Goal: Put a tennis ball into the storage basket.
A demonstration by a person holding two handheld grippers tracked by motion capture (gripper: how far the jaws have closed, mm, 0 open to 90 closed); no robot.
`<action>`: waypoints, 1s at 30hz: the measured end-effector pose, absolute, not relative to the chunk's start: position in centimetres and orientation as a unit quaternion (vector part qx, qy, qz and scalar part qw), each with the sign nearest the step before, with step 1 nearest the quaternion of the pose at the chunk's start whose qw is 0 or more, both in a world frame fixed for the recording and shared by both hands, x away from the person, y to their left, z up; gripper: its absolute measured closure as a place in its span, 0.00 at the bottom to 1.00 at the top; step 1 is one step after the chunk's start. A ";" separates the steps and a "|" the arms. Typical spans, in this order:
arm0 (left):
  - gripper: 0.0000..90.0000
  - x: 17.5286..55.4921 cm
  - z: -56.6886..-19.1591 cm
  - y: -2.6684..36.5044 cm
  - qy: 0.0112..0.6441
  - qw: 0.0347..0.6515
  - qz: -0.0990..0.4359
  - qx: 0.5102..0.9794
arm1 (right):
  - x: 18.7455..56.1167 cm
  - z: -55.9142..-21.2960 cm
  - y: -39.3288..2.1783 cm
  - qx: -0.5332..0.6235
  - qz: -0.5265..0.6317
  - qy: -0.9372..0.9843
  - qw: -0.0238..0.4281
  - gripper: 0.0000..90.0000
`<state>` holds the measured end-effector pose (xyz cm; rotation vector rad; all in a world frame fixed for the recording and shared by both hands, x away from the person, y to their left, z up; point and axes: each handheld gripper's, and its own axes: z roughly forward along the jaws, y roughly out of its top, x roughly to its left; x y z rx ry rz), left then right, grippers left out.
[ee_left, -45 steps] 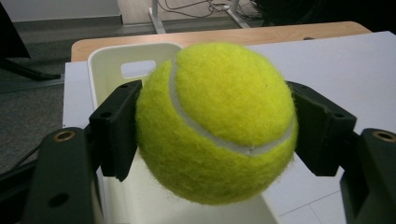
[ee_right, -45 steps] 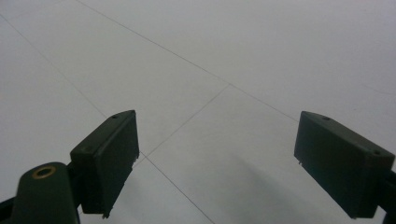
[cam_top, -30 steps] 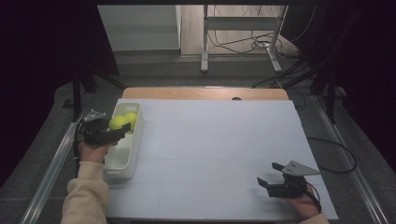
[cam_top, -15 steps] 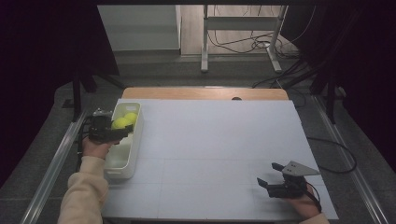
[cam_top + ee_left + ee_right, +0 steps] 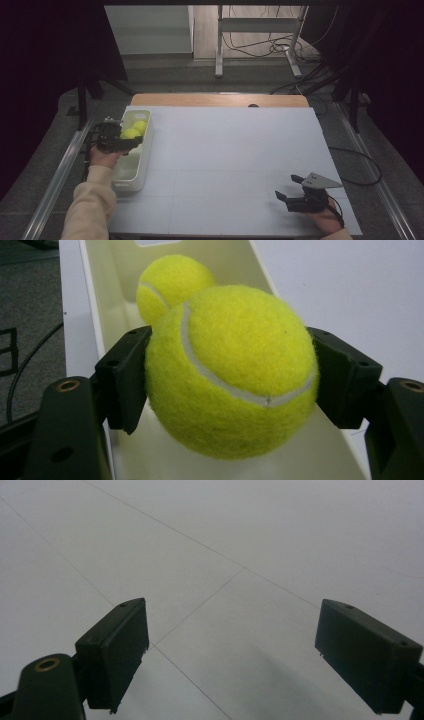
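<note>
My left gripper (image 5: 131, 140) (image 5: 231, 385) is shut on a yellow tennis ball (image 5: 129, 134) (image 5: 232, 370), holding it just above the white bin (image 5: 126, 172) (image 5: 95, 315) at the table's left edge. A second tennis ball (image 5: 141, 126) (image 5: 172, 282) lies in the bin's far end, just beyond the held one. Near the table's front right corner my right gripper (image 5: 289, 189) (image 5: 232, 655) stands open above the bare white tabletop (image 5: 225, 545), its black jaws wide apart with nothing between them.
The white tabletop (image 5: 230, 155) stretches between the two hands. A wooden strip (image 5: 220, 100) runs along its far edge. Metal rails (image 5: 57, 175) flank the table, and cables (image 5: 350, 155) trail on the floor at right.
The left gripper with the ball has shifted slightly toward the bin's far end. The right gripper has stayed where it was.
</note>
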<state>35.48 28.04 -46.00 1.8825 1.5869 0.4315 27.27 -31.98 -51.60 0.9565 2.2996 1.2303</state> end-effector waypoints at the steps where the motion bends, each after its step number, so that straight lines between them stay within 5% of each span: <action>1: 0.28 35.5 -46.0 28.1 0.601 0.315 0.165 0.716 | 27.3 -51.6 -32.0 0.339 0.435 0.814 0.180 0.16; 9: 0.27 35.4 -45.9 28.2 0.600 0.320 0.167 0.714 | 27.3 -51.6 -32.0 0.340 0.434 0.814 0.182 0.16; 14: 0.12 35.2 -45.3 27.9 0.595 0.339 0.173 0.708 | 27.3 -51.6 -32.0 0.341 0.436 0.813 0.182 0.16; 30: 0.12 34.3 -44.7 26.7 0.558 0.370 0.183 0.720 | 27.2 -51.6 -32.0 0.339 0.437 0.813 0.180 0.16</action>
